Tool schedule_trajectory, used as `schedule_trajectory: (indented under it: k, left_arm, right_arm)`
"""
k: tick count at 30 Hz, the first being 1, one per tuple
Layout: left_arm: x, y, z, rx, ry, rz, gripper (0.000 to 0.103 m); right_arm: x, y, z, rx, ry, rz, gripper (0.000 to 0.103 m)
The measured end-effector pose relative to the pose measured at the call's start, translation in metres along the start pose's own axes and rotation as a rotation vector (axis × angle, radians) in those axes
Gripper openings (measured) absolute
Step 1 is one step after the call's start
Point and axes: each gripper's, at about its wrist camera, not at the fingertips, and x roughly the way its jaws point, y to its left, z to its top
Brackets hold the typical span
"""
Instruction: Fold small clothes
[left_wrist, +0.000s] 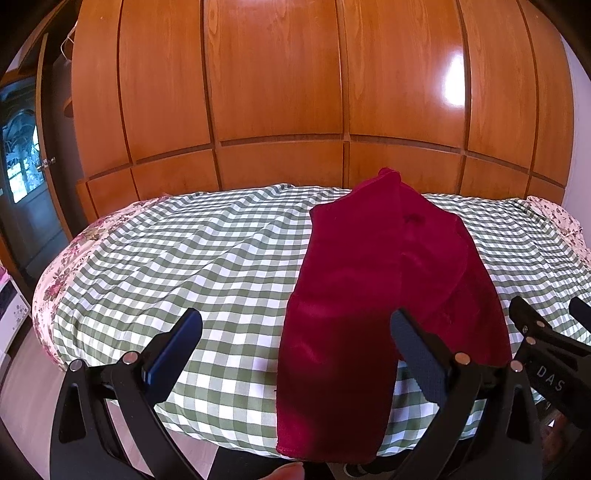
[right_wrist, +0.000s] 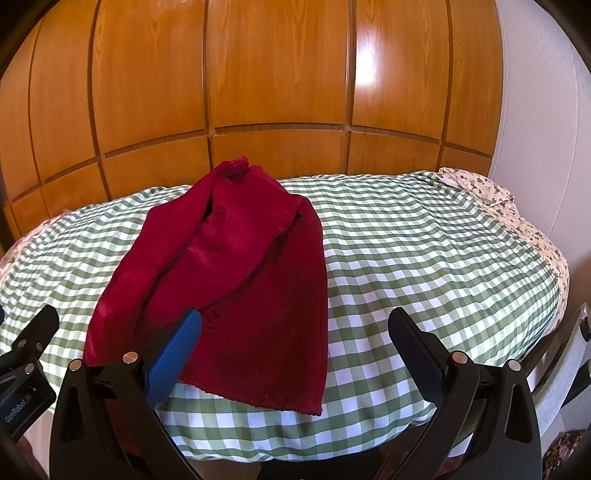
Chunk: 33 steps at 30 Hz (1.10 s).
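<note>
Left gripper (left_wrist: 295, 343), black-framed with blue pads, jaws spread wide apart and gripping nothing; its left fingertip (left_wrist: 184, 332) over bare bedcover, its right fingertip (left_wrist: 410, 339) in front of the near part of a dark red, velvety small garment (left_wrist: 369, 277). Right gripper (right_wrist: 295, 339) of the same build, likewise splayed open and empty, its blue-padded left fingertip (right_wrist: 184, 336) overlapping the garment's near edge in the right wrist view, its dark right fingertip (right_wrist: 410, 336) over plain checks; contact with the fabric cannot be told in either view. Both tools side by side at the near edge of the bed, a part of each visible at the margin of the other's camera. Garment lying on the green-and-white checked bedcover (left_wrist: 184, 251), long and narrowing toward the far end, with layers folded lengthwise over one another and a small bunched tip at the far end; near hem hanging slightly over the rounded front edge of the mattress. Floral-patterned sheet (left_wrist: 59, 280) showing beneath the cover at the bed's sides and corners. Behind the bed, a glossy panelled wall of orange-brown wood (left_wrist: 280, 92) with a bright reflection. At the far left, a dark door (left_wrist: 26, 166) with a glazed panel.
</note>
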Motion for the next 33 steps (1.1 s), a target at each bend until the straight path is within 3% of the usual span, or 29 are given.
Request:
schedule_trajectory:
  k: [25,31,33]
  left_arm:
    - [0.024,-0.005,-0.003,0.028,0.070,0.001,0.101]
    - [0.042,-0.002,-0.004,0.106,0.113,-0.052,0.101]
    - [0.044,-0.002,-0.008,0.134,0.120,-0.111,0.101]
  right_arm:
    - [0.024,-0.016,-0.003,0.042,0.073,-0.009,0.100]
    - [0.036,-0.030,0.004,0.066,0.096,0.039,0.100]
    - [0.043,-0.038,0.008,0.090,0.112,0.067,0.100]
